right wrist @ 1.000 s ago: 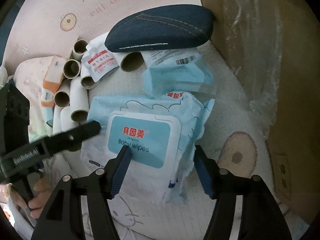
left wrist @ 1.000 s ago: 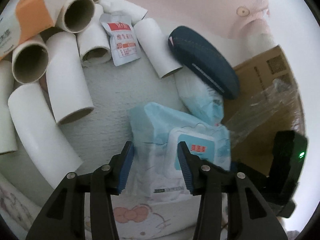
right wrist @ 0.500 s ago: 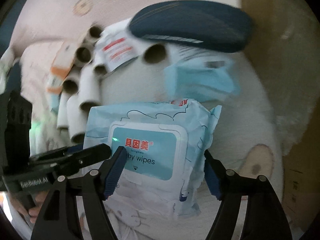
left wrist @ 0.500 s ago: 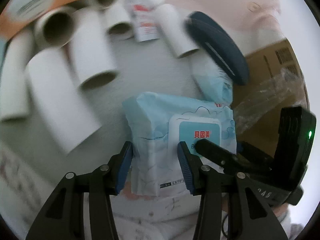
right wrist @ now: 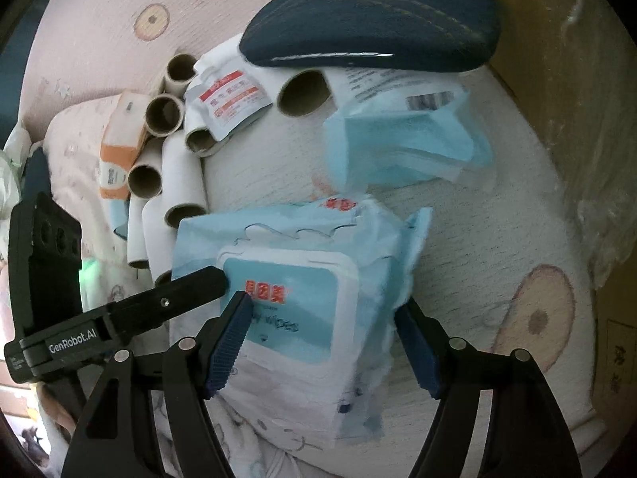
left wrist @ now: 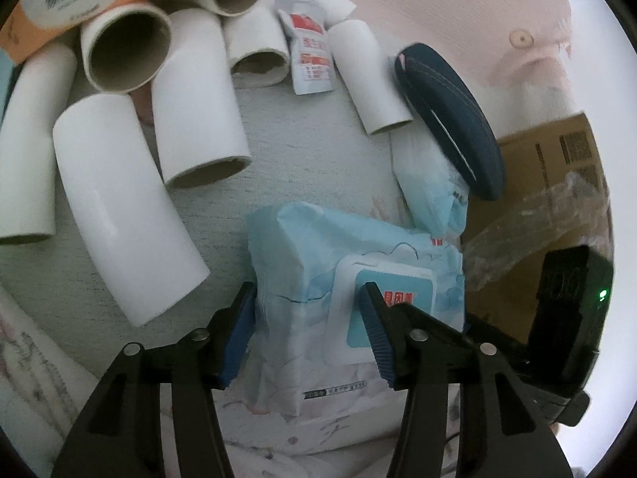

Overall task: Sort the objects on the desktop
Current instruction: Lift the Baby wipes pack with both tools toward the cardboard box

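Note:
A pale blue baby wipes pack (left wrist: 318, 279) lies on a white towel and also shows in the right wrist view (right wrist: 302, 279). My left gripper (left wrist: 306, 334) is shut on the pack's near left end. My right gripper (right wrist: 322, 342) straddles the pack's near right end, its jaws wide and touching both sides. The left gripper's finger (right wrist: 187, 290) rests on the pack's lid. Behind the pack lie a blue face mask packet (right wrist: 402, 139) and a dark denim glasses case (right wrist: 370, 20).
Several white cardboard tubes (left wrist: 119, 219) lie in a heap at the left. A small red and white sachet (left wrist: 310, 55) and an orange and white box (left wrist: 59, 0) lie among them. A brown cardboard box with clear plastic (left wrist: 557, 183) stands at the right.
Both grippers stayed around the wipes pack, which shifted with them and now sits a little higher and more tilted. The right gripper came in closer around the pack's end.

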### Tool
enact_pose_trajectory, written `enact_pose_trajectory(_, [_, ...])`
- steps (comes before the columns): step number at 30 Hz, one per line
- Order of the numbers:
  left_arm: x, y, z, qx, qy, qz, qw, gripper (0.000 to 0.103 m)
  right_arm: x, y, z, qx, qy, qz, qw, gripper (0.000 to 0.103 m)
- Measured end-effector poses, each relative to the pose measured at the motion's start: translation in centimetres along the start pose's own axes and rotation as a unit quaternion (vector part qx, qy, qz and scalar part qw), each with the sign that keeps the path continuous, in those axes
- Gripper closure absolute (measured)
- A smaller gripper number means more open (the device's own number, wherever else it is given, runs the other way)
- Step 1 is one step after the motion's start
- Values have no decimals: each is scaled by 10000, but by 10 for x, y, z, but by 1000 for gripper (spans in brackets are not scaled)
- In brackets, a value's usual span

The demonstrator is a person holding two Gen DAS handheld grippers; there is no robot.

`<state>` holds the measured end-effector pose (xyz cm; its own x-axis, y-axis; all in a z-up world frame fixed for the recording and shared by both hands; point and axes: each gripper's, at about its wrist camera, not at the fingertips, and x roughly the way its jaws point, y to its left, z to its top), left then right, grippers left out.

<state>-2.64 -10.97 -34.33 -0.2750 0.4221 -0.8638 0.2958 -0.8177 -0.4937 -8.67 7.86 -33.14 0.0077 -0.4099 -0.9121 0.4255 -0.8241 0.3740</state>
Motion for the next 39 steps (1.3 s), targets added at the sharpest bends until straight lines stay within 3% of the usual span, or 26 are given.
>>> enact_pose_trajectory(5, [-21,-4,-16,360,-151,53,9992,48,-7,-2,-4,197,-49,155,9997,32])
enact_pose_trajectory(9, [-40,-12,-24,127,-519,-166,9984,48,-28,1,-8,315,-264,216,9989,32])
enact_pose_trajectory(15, [-76,-28,-36,397,-871,-27,9954,48,-69,28,-12,-350,-614,-17,9975,32])
enact_pose_trajectory(19, [-107,-39,-43,567,-1171,7,9915,48,-100,39,-13,-570,-884,169,9943,32])
enact_pose_trajectory(25, [-157,-72,-42,932,-1648,131,9818,48,-139,59,-12,-817,-1271,386,9878,32])
enact_pose_trajectory(31, [-189,-121,-37,1605,-2036,296,9654,48,-185,58,-7,-650,-1787,624,9798,32])
enact_pose_trajectory(39, [-196,-179,-24,2094,-2217,99,9523,48,-236,42,-1,-695,-2378,451,9678,32])
